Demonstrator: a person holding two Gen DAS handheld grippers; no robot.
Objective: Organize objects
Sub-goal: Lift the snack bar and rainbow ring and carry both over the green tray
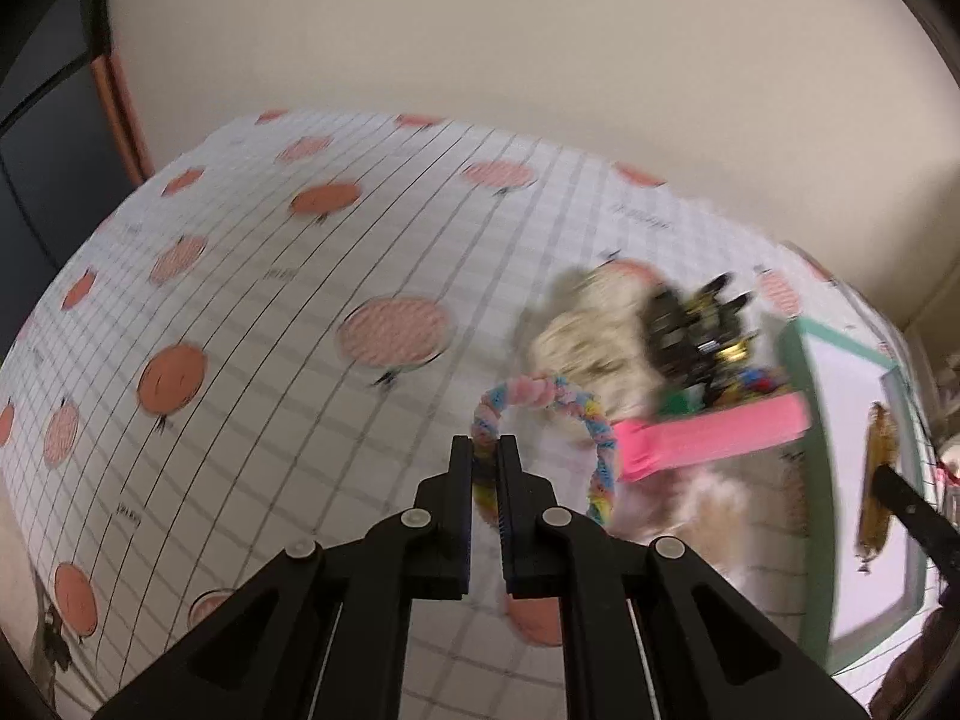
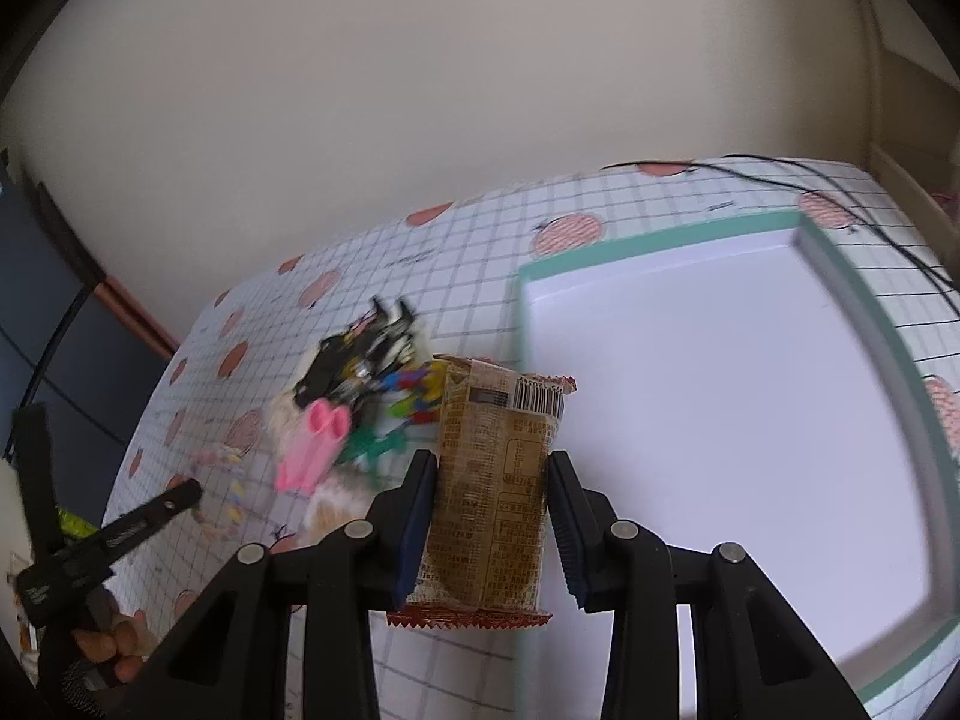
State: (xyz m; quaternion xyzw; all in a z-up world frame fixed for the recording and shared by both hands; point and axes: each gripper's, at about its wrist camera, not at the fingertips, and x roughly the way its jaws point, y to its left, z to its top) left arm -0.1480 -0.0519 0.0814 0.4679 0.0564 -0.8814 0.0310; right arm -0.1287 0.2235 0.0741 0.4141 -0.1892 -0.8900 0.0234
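My left gripper is shut on a rainbow braided loop, which hangs above the tablecloth. Just right of it lies a blurred pile: a pink clip, a black claw clip and fluffy beige items. My right gripper is shut on a brown snack packet, held upright at the left edge of a white tray with a teal rim. The same pile appears left of the packet, with the pink clip and black claw clip. The left gripper shows at far left.
A tablecloth with a grid and orange fruit print covers the table. The tray lies at the right, with the right gripper and packet over it. A black cable runs past the tray's far corner. A wall stands behind.
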